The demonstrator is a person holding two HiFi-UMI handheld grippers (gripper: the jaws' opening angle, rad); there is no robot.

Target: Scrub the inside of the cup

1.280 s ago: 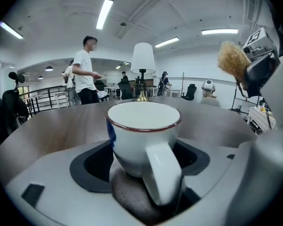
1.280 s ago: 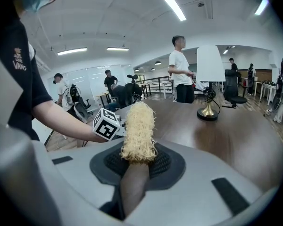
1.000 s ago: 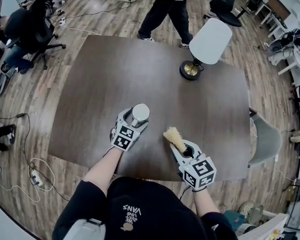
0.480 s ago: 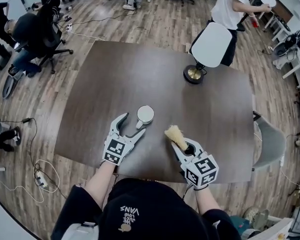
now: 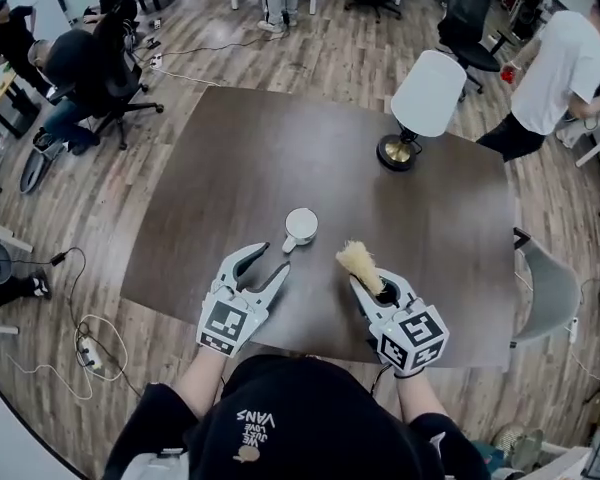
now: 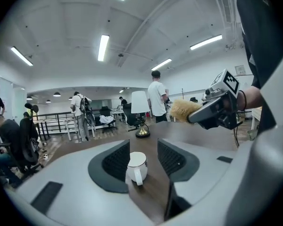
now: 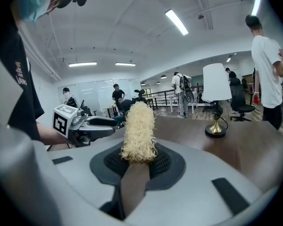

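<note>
The small white glazed cup [image 5: 301,227] stands upright on its base with its round mouth facing up, so its long axis is vertical. Its loop handle points back toward the person and slightly left, straight at the left gripper [image 5: 271,259]. In the left gripper view the cup [image 6: 136,166] shows smooth, slightly rounded walls and a thin dark rim line.

The left gripper's grey jaws have ribbed black pads. They are closing, but they grasp nothing. The cup stands just ahead of their tips, in line with the gap, and neither pad touches it.

Just right of the cup is a brush with a shaggy, straw-coloured fibre head [image 5: 359,260]. Its long axis runs from the right gripper [image 5: 372,290] away from the person and leans a little toward the cup. It stays apart from the cup and above the tabletop. In the right gripper view the jaws of the right gripper [image 7: 137,163] are clenched on the brush [image 7: 138,132] just below its bristles.

Everything rests on a dark brown wood-grain table [image 5: 230,148]. A lamp with a white drum shade and round brass foot [image 5: 427,93] stands well beyond the cup, to its right.
</note>
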